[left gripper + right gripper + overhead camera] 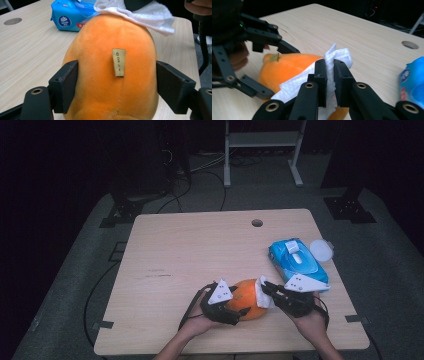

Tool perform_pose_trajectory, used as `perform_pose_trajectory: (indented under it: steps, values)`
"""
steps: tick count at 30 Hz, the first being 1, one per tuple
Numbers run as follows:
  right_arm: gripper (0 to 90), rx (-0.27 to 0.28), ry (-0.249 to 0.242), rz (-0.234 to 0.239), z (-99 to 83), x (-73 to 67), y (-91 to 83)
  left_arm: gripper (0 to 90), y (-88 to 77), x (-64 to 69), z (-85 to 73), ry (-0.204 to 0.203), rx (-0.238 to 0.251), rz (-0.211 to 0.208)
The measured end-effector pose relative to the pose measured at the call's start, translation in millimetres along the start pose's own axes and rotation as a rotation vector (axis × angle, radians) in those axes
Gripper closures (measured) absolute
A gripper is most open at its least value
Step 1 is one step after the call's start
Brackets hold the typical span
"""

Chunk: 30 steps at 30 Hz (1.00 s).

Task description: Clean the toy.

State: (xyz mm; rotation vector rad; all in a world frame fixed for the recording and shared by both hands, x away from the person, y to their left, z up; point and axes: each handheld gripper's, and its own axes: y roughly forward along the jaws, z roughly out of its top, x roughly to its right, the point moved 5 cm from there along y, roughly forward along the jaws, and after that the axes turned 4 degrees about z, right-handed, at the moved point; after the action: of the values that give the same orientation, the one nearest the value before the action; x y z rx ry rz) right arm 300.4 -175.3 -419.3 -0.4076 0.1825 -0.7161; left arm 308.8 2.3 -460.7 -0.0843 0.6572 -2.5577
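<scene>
Plush [246,298] lies near the front edge of my pale wood table [190,250], dark room and cables beyond; my left claw [231,312] straddles it, jaws slack at its flanks, pads seemingly just clear. Its front is cut off below in the left gripper view. Orange, fuzzy, small tan tag; my right claw [265,287] pinches a white wipe [262,293] onto its top.

Dark room, grey carpet [390,270]
</scene>
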Motion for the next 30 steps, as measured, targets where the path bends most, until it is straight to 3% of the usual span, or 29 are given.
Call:
perform_pose_trajectory:
  steps: [2,3,5,7,10,14,15,19,23,24,27,30]
  values:
    - [80.8,0.000,-0.010,0.004,0.6,-3.0,0.9,22.4,0.5,0.6,-0.3,-0.003,-0.003,-0.001]
    - [80.8,0.002,-0.039,0.039,3.4,-17.2,5.2,22.0,1.5,1.2,-1.6,0.004,-0.004,-0.004]
    - [80.6,0.001,-0.063,0.070,5.4,-28.4,8.8,21.3,1.4,1.6,-2.1,0.005,-0.007,-0.007]
    - [80.4,-0.004,-0.091,0.071,6.7,-34.3,11.3,19.4,-0.6,0.8,-2.1,0.009,-0.009,-0.016]
    - [80.4,-0.006,-0.077,0.061,5.5,-26.2,9.4,15.6,-4.9,-3.6,0.5,0.003,0.024,-0.030]
    - [80.3,-0.005,-0.028,0.041,1.2,-11.3,4.1,11.7,-8.4,-11.5,-0.5,0.002,0.031,-0.025]
    - [80.3,-0.002,0.004,0.040,-1.8,-2.1,1.3,11.1,-7.7,-15.6,-3.6,-0.006,0.034,-0.029]
    - [80.2,0.001,0.037,0.063,-4.6,3.3,1.9,8.5,4.2,-14.4,-11.0,-0.029,0.013,-0.081]
    - [80.2,-0.003,0.037,0.069,-6.6,3.5,5.1,2.8,14.9,-14.2,-17.3,-0.076,-0.013,-0.086]
    - [80.2,-0.002,0.042,0.069,-6.6,3.6,5.4,3.9,14.7,-14.7,-17.8,-0.080,-0.006,-0.081]
    - [80.2,0.003,0.048,0.063,-5.8,5.6,5.3,25.2,6.9,-11.9,-12.4,-0.067,0.032,-0.047]
    - [80.1,0.015,0.061,0.059,-4.7,9.4,3.2,32.4,2.5,-8.9,-5.5,-0.052,0.046,-0.042]
